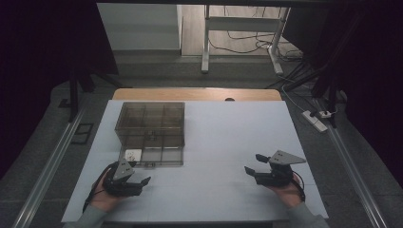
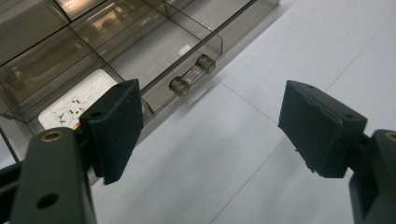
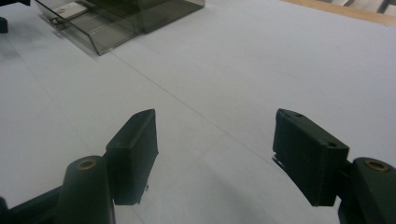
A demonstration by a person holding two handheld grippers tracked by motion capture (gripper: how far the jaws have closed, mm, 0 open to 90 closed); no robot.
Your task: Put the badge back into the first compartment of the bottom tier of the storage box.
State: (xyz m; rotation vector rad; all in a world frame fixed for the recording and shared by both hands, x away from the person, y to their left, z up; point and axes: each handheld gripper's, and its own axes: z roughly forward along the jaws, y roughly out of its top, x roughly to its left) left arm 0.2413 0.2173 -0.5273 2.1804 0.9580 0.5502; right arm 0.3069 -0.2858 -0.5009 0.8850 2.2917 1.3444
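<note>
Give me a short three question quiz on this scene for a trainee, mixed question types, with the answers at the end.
1. True or false: the left gripper is shut on the white item.
2. Which gripper is nearer the organizer box? A) left B) right
3. Fill in: the white item lies in the box's near-____ compartment, seen from the high view.

Key: 1 false, both grippers stand open and hold nothing. 2 A. 3 left.
</note>
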